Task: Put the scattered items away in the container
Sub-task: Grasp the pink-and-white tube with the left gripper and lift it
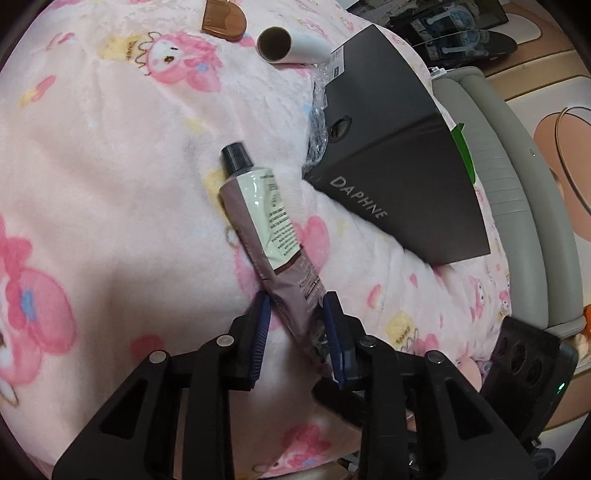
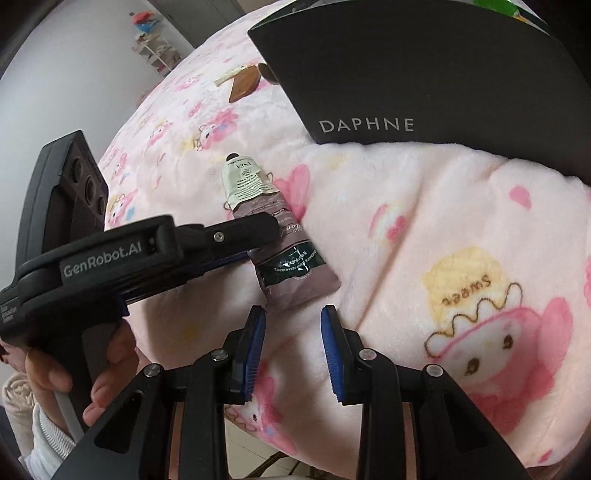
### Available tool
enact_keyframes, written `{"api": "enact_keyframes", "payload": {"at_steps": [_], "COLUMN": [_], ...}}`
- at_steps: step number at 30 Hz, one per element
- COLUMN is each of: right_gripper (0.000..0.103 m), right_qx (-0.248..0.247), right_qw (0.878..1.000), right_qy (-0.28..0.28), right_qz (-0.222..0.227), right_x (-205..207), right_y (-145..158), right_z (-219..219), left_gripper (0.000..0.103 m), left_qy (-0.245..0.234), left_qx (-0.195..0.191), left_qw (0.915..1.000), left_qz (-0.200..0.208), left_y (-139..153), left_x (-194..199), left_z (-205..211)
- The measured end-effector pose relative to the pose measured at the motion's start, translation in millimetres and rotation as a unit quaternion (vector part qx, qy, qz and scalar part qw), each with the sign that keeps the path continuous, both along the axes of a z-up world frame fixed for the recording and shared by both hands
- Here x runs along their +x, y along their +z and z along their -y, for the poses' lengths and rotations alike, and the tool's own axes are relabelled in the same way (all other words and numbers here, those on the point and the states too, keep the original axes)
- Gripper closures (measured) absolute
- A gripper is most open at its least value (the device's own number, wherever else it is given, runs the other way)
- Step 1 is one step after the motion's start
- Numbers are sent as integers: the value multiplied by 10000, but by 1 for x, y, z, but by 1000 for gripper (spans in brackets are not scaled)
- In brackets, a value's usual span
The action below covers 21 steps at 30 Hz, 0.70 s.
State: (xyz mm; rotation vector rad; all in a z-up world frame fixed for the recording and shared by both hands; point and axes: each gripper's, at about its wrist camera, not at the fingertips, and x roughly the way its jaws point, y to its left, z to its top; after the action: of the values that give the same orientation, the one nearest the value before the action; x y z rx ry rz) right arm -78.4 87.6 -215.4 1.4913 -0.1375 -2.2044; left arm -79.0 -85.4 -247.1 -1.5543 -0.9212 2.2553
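Tube (image 1: pixel 264 221), soft and light beside the black box (image 1: pixel 399 147), sits crimp-end between the left gripper (image 1: pixel 297 325) pads, seemingly gripped; right gripper (image 2: pixel 293 332) gapes empty

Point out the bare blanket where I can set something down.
Free: the wide stretch of blanket left of the tube, below the comb, and the patch right of the tube under the black box. Crowded: between tube, box and roll.

Both grippers are matte black plastic with ribbed blue pads and round silver screws at the joints. The left gripper (image 2: pixel 258 236) carries white "GenRobot.AI" lettering; a bare hand (image 2: pixel 74 373) with a pale sleeve grips its handle.
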Motion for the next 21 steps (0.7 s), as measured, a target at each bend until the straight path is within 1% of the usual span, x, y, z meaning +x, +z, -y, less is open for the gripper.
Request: {"api": "enact_keyframes", "payload": {"at_steps": [3,6,7,8,11,12,13,15,17,19,21], "right_gripper": [76,76,76,76,76,75,75,74,70,64,61], "right_qx": [1,-97,-133,-170,-280,-316,-353,-426,-499,-573,-634], "right_qw": [10000,9998,9997,9995,9989,9986,9982,9975,9966,9956,9946], "right_qy": [-81,-88,-88,-87,-85,-84,-83,-82,-80,-79,-83], "right_qz": [28,152,197,243,378,424,469,559,649,739,815], "right_x": [-1,-1,-2,-2,-3,-3,-3,-3,-4,-4,-5], "right_y": [-3,-6,-7,-8,-12,-13,-15,-17,-19,-22,-25], "right_z": [1,1,1,1,1,1,1,1,1,1,1], "left_gripper": [79,79,82,85,84,78,68,63,60,55,55], "left_qy": [47,82,70,49,90,147,204,317,393,421,418], "left_qx": [85,127,115,63,-159,-205,-250,-341,-391,-475,-504], "left_qw": [9999,9999,9999,10000,9998,9997,9995,9989,9985,9980,9978], "left_qz": [35,48,46,43,29,23,17,4,-12,-48,-58], "left_y": [-1,0,1,2,7,9,10,14,15,14,9], "left_x": [6,14,16,19,22,18,15,8,-4,-17,-30], "left_z": [3,5,4,3,3,7,11,18,27,33,39]}}
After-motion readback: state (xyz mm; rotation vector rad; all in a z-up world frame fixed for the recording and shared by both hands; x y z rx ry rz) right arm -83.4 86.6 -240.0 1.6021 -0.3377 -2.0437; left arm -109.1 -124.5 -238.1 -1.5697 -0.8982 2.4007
